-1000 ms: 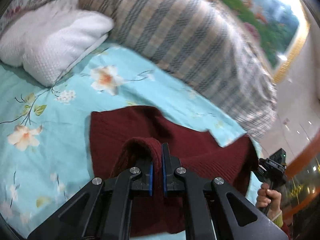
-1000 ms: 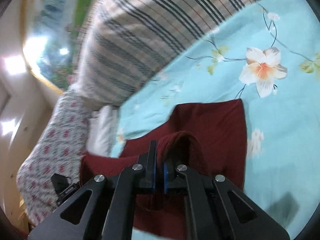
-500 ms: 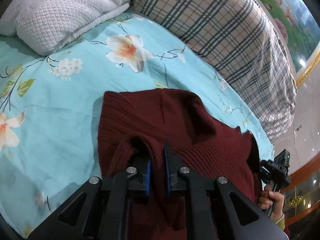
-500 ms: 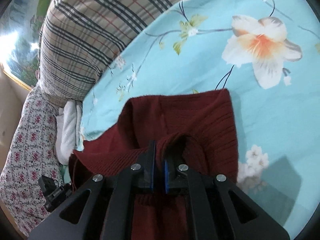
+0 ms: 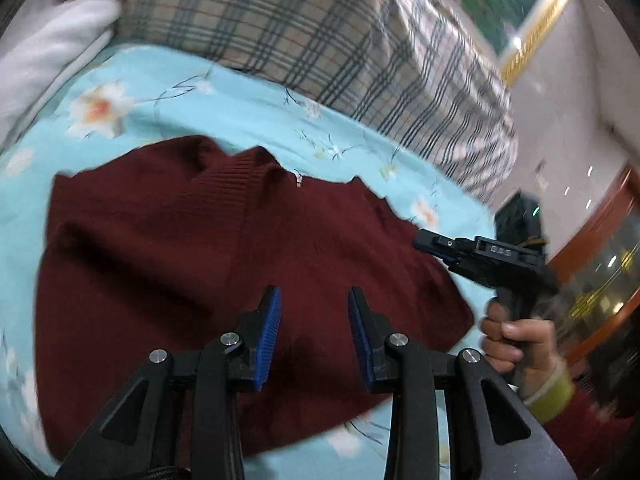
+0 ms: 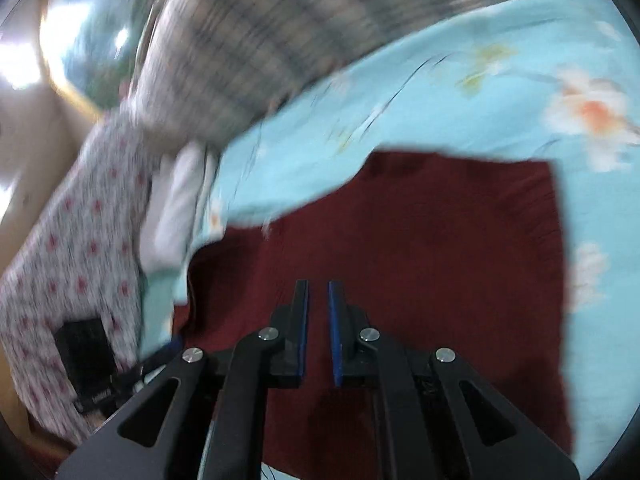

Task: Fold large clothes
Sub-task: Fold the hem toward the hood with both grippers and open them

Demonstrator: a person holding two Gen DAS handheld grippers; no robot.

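Sweater [image 5: 200,248] is spread folded on the bedsheet [image 5: 248,116], released by the opening left gripper [image 5: 314,312] and the slightly parted, empty right gripper [image 6: 318,308].

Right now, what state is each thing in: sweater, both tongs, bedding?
Maroon sweater: folded, flat on the sheet, gripped by neither tongs.
Left tongs: opening, nothing between the pads.
Right tongs: narrow gap, nothing pinched, above the sweater.
Floral sheet: spread flat.
Plaid quilt: bundled behind the sweater.
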